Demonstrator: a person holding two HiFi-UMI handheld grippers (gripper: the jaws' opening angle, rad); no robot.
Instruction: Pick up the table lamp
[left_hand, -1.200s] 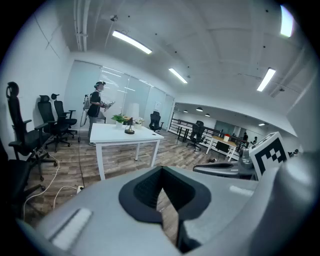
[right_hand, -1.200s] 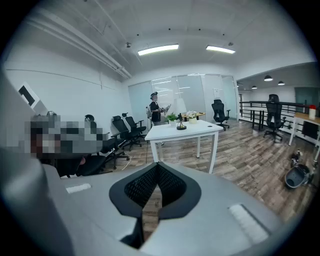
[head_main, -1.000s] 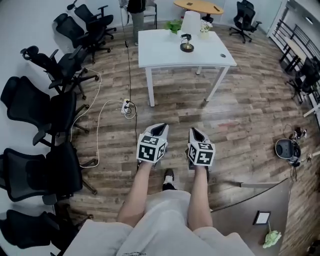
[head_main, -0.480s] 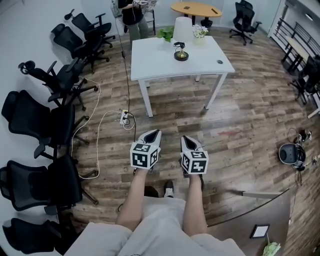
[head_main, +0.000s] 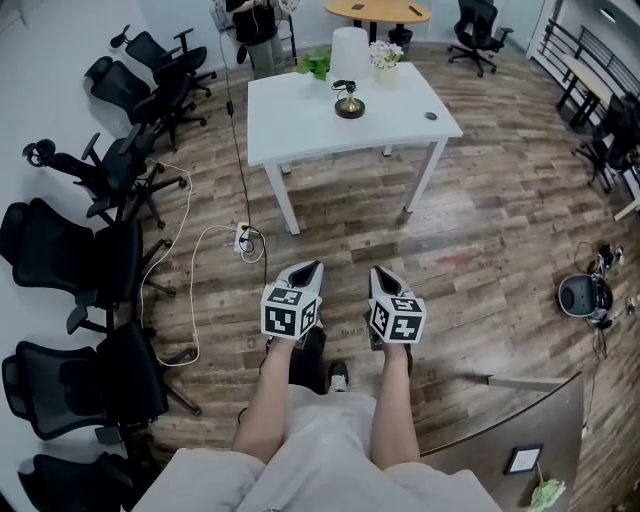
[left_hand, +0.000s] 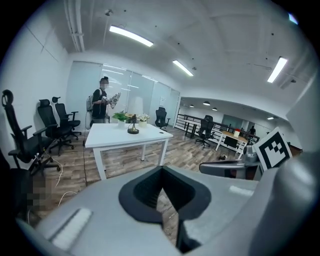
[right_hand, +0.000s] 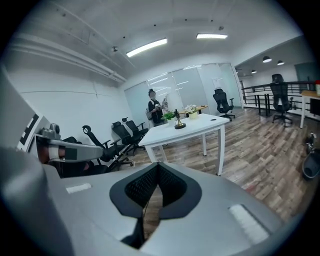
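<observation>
We note the table lamp (head_main: 349, 62) standing on the white counter (head_main: 300, 115), well ahead of both tools and apart from them. Left tool (head_main: 311, 268) and right tool (head_main: 381, 273) hang side by side above the wood floor (head_main: 480, 230), each with jaws closed tip to tip, gripping nothing.

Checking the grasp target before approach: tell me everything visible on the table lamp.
The table lamp stands upright on the white table, toward its far edge. It has a white, slightly tapered shade, a thin dark stem and a round dark base. A green plant stands beside it on the left and a pot of flowers on the right. Only the table visibly bears it. Material, cord and whether it is lit are too small to tell.
</observation>
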